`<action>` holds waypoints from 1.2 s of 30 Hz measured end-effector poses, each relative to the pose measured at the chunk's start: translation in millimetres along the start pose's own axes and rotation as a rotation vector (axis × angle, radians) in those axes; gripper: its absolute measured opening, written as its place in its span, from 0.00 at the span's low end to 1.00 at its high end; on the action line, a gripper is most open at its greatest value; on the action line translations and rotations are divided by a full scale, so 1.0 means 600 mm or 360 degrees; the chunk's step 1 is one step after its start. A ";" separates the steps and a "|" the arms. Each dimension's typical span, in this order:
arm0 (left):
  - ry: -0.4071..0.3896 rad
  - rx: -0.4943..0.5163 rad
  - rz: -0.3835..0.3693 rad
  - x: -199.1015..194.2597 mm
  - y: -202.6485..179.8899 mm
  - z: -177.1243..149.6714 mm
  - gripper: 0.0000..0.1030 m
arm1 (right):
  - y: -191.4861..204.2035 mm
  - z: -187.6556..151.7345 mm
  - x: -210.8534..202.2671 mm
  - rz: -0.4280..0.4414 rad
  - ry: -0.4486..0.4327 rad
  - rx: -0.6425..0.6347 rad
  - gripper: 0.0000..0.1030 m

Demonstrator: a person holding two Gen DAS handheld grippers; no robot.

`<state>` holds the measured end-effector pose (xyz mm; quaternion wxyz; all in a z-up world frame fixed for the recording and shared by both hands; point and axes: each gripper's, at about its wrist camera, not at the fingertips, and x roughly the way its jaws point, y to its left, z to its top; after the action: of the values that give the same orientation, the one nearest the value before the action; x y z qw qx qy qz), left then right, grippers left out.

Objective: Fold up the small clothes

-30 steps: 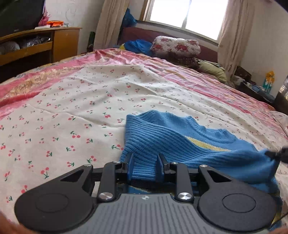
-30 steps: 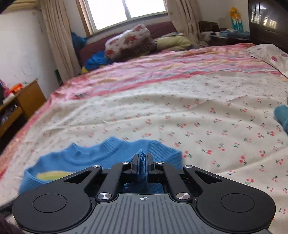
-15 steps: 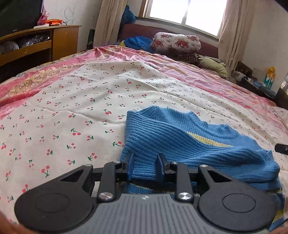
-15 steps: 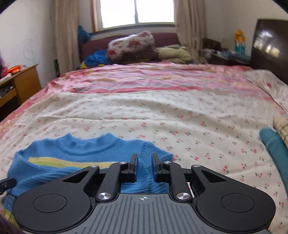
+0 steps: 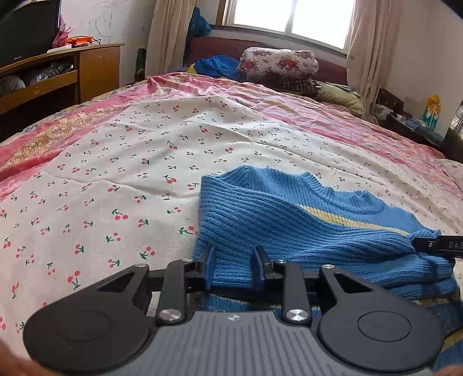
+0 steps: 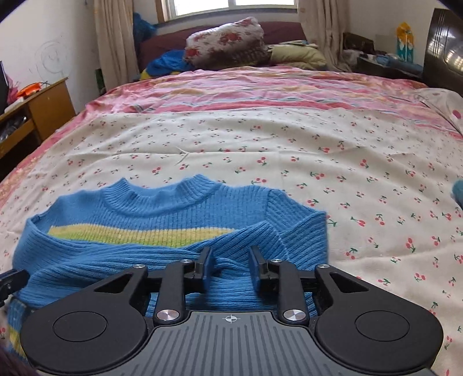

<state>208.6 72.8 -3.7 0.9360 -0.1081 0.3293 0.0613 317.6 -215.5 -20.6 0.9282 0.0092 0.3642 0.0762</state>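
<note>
Underneath, cherry-print bedspread (image 6: 289,150); curtained window (image 5: 292,20)

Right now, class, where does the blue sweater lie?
In both wrist views the blue sweater lies on the cherry-print bedspread at the near edge, just ahead of both claws, its collar toward the window.

Cherry-print bedspread (image 6: 289,150) lies open beyond and right of the blue sweater (image 6: 162,214); folded quilts (image 6: 225,43) block the far end, a wooden cabinet (image 5: 86,69) the left.
</note>
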 end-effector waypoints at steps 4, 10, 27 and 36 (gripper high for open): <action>0.0001 -0.0003 0.0000 0.000 0.000 0.000 0.34 | 0.001 -0.001 -0.002 -0.0021 0.0004 -0.0035 0.26; 0.0001 -0.0002 -0.0001 0.000 0.000 -0.001 0.34 | 0.011 0.006 -0.021 -0.0034 -0.0048 -0.0083 0.27; -0.0003 -0.0019 -0.0015 -0.001 0.005 0.000 0.34 | -0.006 0.004 -0.028 -0.0017 0.0027 -0.0162 0.29; -0.0124 -0.0023 -0.0106 -0.025 0.001 0.002 0.34 | -0.049 0.016 -0.019 -0.0083 0.0028 -0.0065 0.30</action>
<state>197.7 73.2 6.3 0.9488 -0.1233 0.2884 0.0366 319.8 -246.0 -7.6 0.9266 -0.0200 0.3709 0.0594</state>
